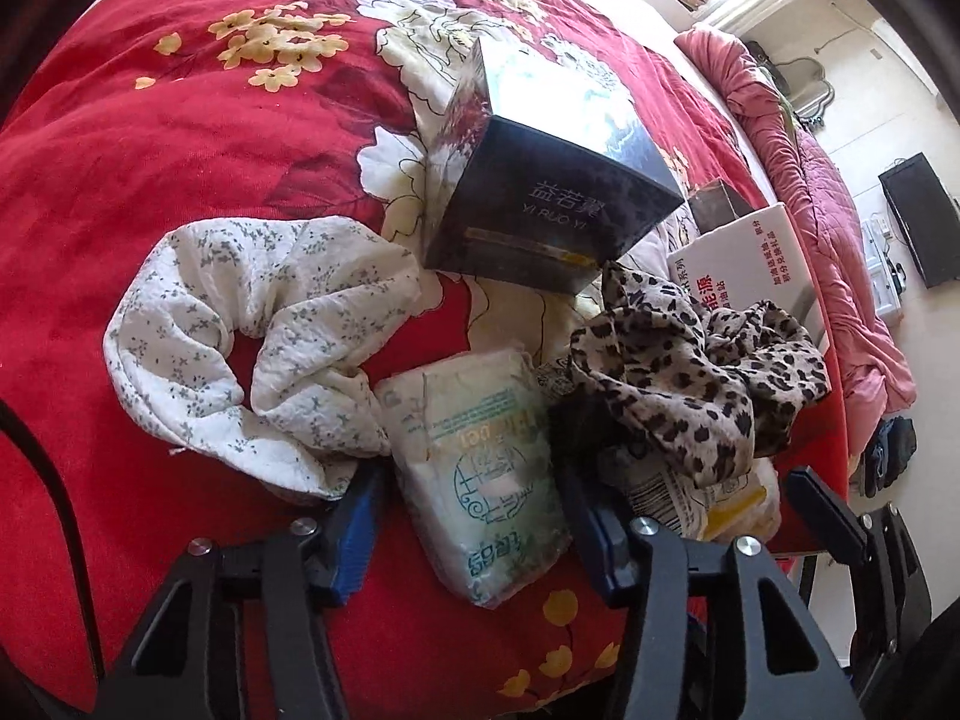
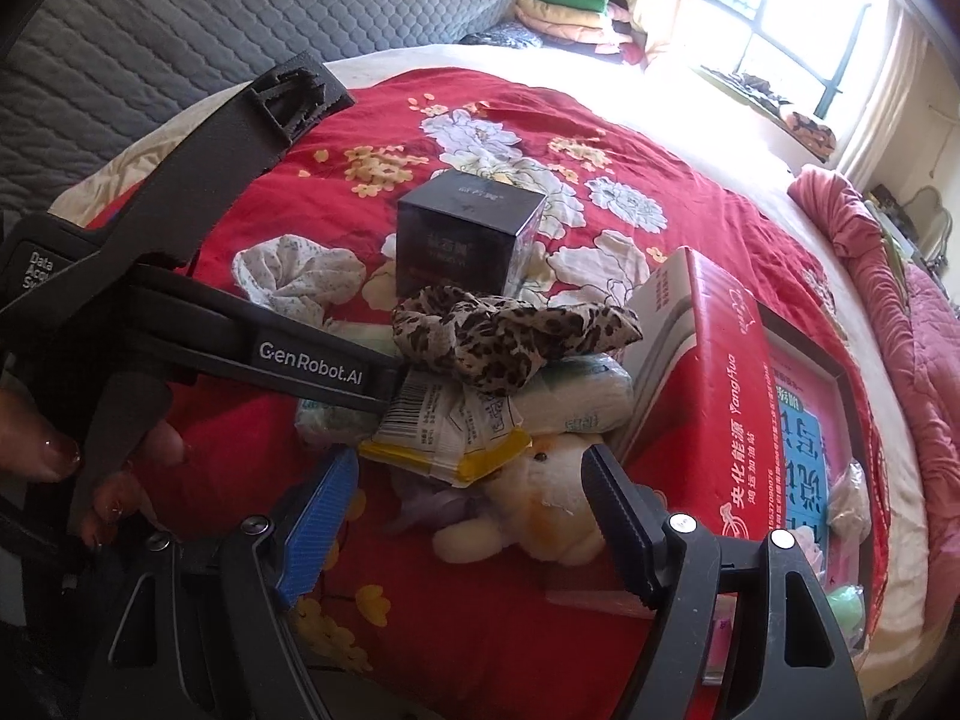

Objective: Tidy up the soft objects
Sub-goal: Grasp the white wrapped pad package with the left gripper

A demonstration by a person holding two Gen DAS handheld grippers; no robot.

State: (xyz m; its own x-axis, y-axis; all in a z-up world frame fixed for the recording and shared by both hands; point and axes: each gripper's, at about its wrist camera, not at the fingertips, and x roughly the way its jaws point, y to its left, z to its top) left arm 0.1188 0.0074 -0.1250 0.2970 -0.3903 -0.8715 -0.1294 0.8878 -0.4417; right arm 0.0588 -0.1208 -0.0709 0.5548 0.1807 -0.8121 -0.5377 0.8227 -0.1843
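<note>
Bed cover [image 1: 150,192]: red, printed with white and yellow flowers, spread over the whole bed; everything below lies on it.
Left gripper [image 1: 474,516]: points steeply down at the cover, its two blue-padded jaws standing on either side of a tissue pack; both pads appear to sit against the pack's sides, so it looks gripped at about half opening (the contact on the right side is partly in shadow).
Tissue pack [image 1: 480,480]: white soft pack with green print, lying flat on the cover between the left jaws, its far end near the scrunchies.
White scrunchie [image 1: 252,348]: white with small grey flowers, on the cover left of the tissue pack, its lower edge touching the left blue pad.
Leopard scrunchie [image 1: 690,372]: brown and black spotted, right of the tissue pack, draped on top of other small packs.
Dark box [image 1: 540,204]: black and glossy, with pale lettering, just behind the two scrunchies.
Right gripper [image 2: 474,516]: wide open, holding nothing, hanging over a plush toy.
Plush toy [image 2: 540,504]: cream and orange, lying on the cover between the open right jaws without being touched by them.
Yellow-edged packet [image 2: 456,438]: white with a barcode, resting partly on the toy, under the leopard scrunchie.
Red carton [image 2: 720,372]: open storage box at the right of the pile, with a few small items inside (too blurred to name).
Person's hand [image 2: 90,462]: fingers wrapped on the left gripper's handle, at the left edge of the right wrist view.
</note>
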